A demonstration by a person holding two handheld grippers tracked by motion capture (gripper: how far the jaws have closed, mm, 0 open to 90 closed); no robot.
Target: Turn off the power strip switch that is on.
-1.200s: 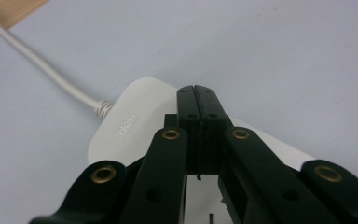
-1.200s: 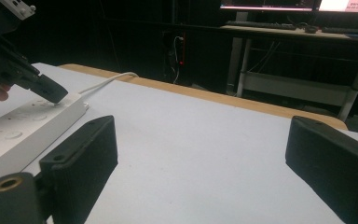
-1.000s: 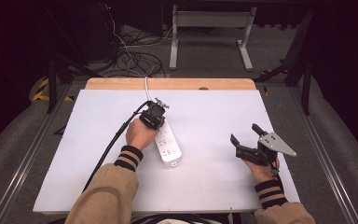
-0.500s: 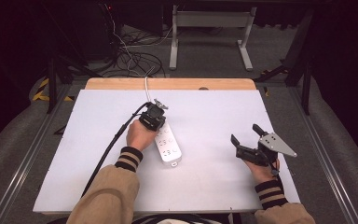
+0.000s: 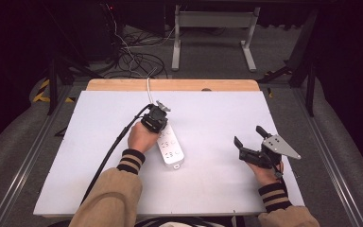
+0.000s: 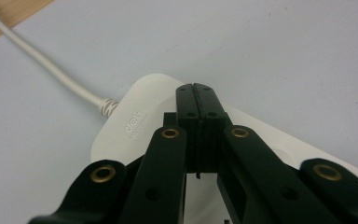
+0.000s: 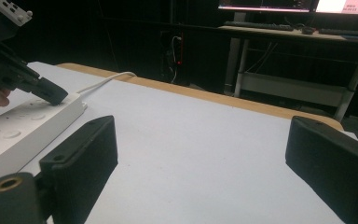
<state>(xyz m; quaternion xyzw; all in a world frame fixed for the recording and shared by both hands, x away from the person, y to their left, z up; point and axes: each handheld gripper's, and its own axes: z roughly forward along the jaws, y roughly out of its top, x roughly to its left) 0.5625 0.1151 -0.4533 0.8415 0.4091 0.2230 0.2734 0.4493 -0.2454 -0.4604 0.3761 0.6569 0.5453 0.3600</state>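
A white power strip [image 5: 171, 147] lies near the middle of the white table top, and its white cable [image 5: 148, 90] runs off over the far edge. My left gripper [image 5: 158, 122] is shut, jaws together with nothing between them. In the left gripper view its tip [image 6: 196, 93] rests on the cable end of the strip [image 6: 135, 126], beside the cable [image 6: 42, 60]. The right gripper [image 5: 249, 136] is held at the table's right side, open and empty. In its own view the right gripper [image 7: 205, 149] has wide-apart jaws that frame bare table, with the strip [image 7: 23, 128] and the left gripper [image 7: 51, 95] off to its left.
The table top [image 5: 208, 113] is a white sheet with a wooden strip [image 5: 194, 85] along the far edge. On the floor behind it lie tangled cables [image 5: 137, 56] and the legs of a desk frame [image 5: 212, 38]. A metal rail [image 5: 38, 142] runs along the table's left side.
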